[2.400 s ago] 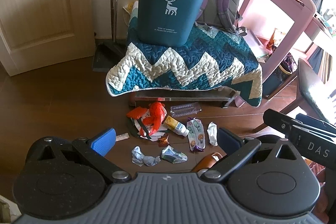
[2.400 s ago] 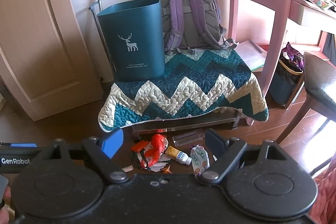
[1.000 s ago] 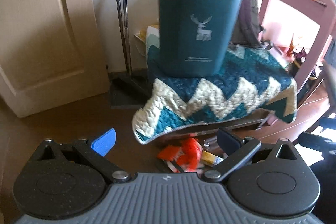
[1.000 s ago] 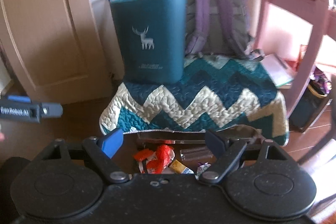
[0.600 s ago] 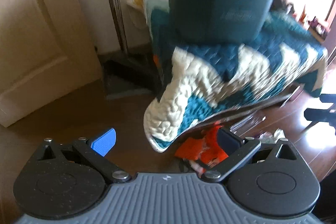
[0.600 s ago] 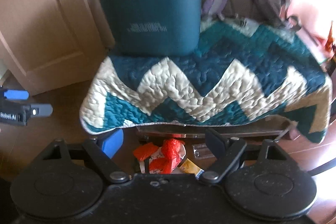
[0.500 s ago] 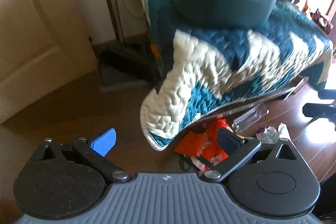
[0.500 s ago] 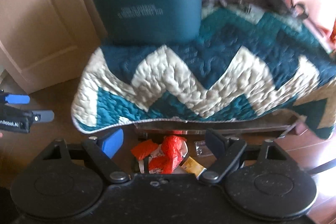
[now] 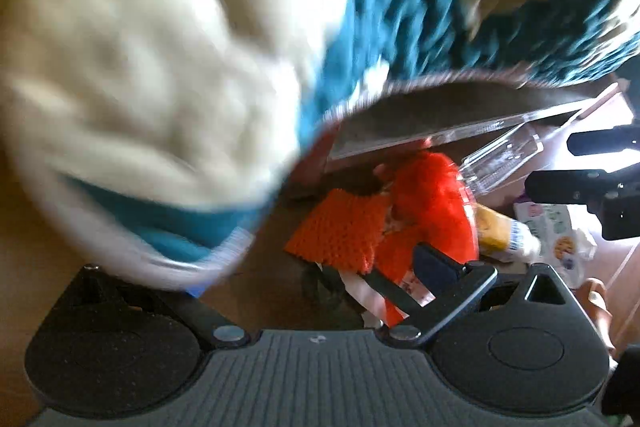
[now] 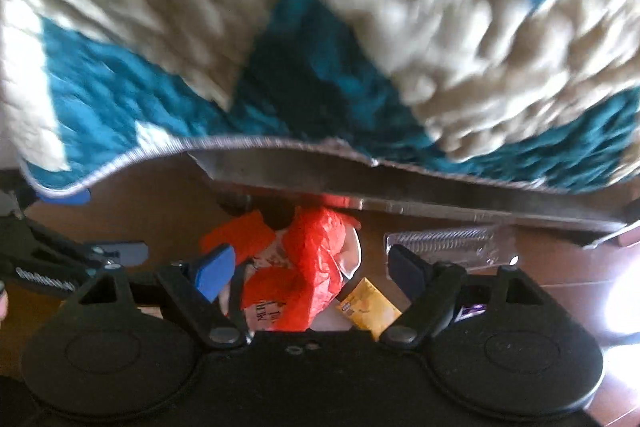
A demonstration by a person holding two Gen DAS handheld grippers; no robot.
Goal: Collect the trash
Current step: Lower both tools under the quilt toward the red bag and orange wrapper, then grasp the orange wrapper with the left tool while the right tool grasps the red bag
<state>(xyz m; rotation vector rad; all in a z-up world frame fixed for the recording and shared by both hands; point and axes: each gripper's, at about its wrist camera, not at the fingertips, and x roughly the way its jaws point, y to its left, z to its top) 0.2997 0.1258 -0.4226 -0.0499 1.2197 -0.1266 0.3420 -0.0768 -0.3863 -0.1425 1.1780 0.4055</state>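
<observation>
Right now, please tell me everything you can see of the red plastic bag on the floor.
The red plastic bag is thin, glossy and crumpled into a loose bunch. It lies on the brown wooden floor, just in front of the quilt-covered bench, among other litter: an orange knit-looking piece on its left and a yellow packet on its right, with white printed paper beneath. The open right tongs frame it without touching.

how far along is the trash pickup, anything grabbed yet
Nothing looks collected. Both grippers are open and empty: the right gripper hangs over the red plastic bag, the left gripper beside the quilt. The bag, yellow tube and clear bottle lie on the floor.
</observation>
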